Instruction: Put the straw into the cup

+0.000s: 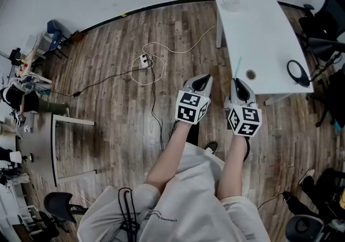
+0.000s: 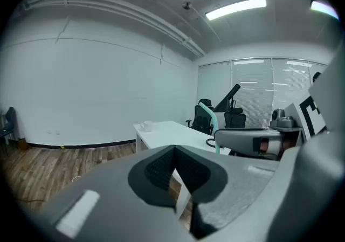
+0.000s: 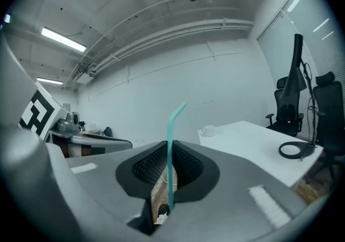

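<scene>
A teal bendy straw stands upright between the jaws of my right gripper, which is shut on it. In the head view the straw pokes forward from the right gripper over the near edge of the white table. A white cup sits at the table's far end, also visible as the cup in the left gripper view. My left gripper hangs over the floor to the left of the table, its jaws shut with nothing between them.
A black ring-shaped coil lies on the table's right edge, and a small round object sits near its front edge. Black office chairs stand to the right. A white cable and power strip lie on the wooden floor.
</scene>
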### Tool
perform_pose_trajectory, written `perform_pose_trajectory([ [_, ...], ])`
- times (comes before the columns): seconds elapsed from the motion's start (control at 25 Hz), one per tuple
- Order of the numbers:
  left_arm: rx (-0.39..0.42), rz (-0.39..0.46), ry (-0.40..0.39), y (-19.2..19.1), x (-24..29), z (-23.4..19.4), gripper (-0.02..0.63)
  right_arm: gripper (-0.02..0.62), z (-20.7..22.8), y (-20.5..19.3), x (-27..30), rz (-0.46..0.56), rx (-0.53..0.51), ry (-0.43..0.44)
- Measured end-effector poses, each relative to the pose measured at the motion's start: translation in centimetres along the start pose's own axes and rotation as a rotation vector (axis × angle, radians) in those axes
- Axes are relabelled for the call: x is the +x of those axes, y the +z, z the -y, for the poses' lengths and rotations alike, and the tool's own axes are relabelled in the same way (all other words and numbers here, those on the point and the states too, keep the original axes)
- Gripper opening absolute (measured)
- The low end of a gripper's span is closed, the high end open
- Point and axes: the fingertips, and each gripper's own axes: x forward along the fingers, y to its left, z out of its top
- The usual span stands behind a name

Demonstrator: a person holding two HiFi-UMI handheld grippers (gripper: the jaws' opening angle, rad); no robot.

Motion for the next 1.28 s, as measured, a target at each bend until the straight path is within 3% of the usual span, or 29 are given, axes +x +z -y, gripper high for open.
perform_pose_trajectory([
  [0.2,0.016,0.026,-0.023,1.7,2.5,-3.0,0.002,0.054,0.8,1.2,4.3,0.031,0.018,-0.010],
  [0.52,-0.067,0.055,-0.076,5.5,11.2,-9.0,0.002,0.055,5.2,3.6,12.5,0.063,0.099,-0.023],
  [0.68,-0.044,-0.024,-0.143,6.0,16.0,-12.0,0.002,0.055,8.4,4.3,17.4,0.055,0.112,-0.066],
  [0.8,-0.032,-0.061,-0.243,7.2,18.3,-14.0,0.002,0.054,9.3,5.2,20.7,0.050,0.103,-0.070],
  [1.08,-0.006,-0.129,-0.224,6.3,23.4,-21.4,0.002,0.055,12.1,5.0,28.6,0.045,0.156,-0.112],
  [1.28,0.001,-0.207,-0.250,6.1,26.1,-25.9,0.002,0.055,10.8,6.2,33.8,0.032,0.205,-0.060],
])
